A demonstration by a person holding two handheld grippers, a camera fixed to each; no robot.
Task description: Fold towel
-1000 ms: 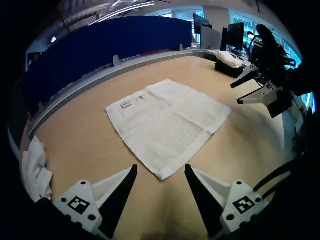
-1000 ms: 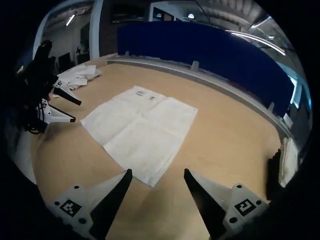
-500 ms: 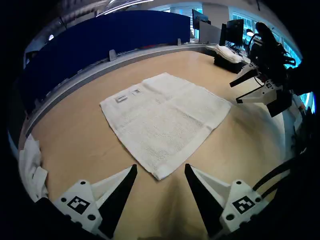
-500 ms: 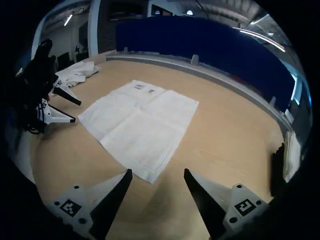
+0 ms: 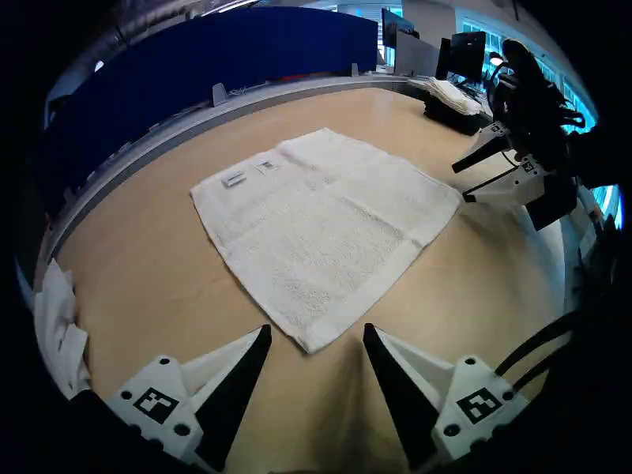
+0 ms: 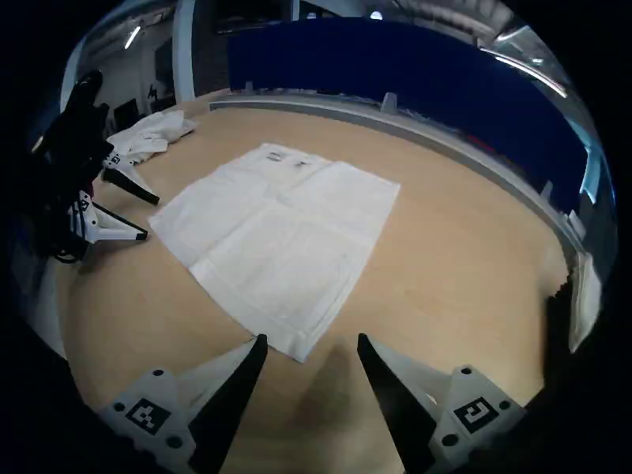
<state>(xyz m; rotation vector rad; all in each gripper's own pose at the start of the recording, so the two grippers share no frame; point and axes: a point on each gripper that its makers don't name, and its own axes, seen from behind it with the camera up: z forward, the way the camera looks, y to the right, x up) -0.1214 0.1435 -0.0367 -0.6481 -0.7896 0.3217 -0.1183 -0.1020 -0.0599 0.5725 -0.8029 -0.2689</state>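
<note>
Left gripper (image 5: 316, 327): towel (image 5: 324, 213) diagonal, corner-first

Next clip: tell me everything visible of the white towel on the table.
The white towel looks like terry cloth, rectangular, with a hemmed border and faint crease lines crossing its middle. It lies spread flat on the wooden table, diagonal to both views. Two small labels sit near one far edge. The left gripper and right gripper each point open jaws at a near corner; neither grips it.

The towel (image 5: 324, 229) lies on the table (image 5: 142, 261) (partition (image 5: 197, 63) behind it), a corner before the left gripper (image 5: 316, 328).
</note>
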